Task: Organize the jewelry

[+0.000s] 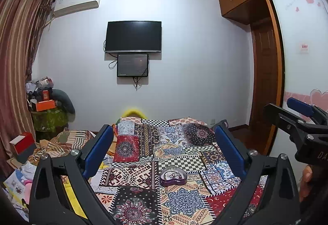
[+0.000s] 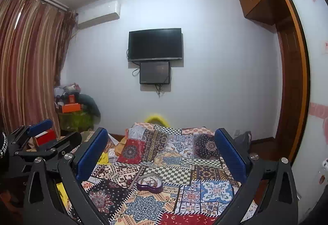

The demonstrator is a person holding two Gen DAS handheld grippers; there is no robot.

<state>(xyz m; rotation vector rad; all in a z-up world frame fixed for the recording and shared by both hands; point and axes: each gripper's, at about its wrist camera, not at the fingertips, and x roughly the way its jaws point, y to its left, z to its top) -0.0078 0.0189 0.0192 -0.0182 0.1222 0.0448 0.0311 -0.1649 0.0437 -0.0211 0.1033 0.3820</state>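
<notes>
A purple heart-shaped box point(image 1: 173, 176) with jewelry inside lies open on the patchwork bedspread point(image 1: 143, 155); the right wrist view shows the same heart-shaped box point(image 2: 149, 181). My left gripper point(image 1: 164, 136) hovers above the bed, jaws wide apart, nothing between its blue pads point(image 1: 98, 151). My right gripper point(image 2: 162, 138) is likewise open and empty over the bed, with the box below and between its fingers. The right gripper point(image 1: 287, 114) also shows at the far right of the left wrist view, and the left gripper point(image 2: 53, 128) at the left of the right wrist view.
A wall-mounted TV point(image 1: 133, 37) with a smaller screen point(image 1: 132, 65) under it faces the bed. Striped curtains point(image 1: 14, 60) and a cluttered stand with an orange box point(image 1: 45, 105) are on the left. A wooden wardrobe point(image 1: 264, 81) stands on the right. A red box point(image 1: 22, 142) and loose items lie left of the bed.
</notes>
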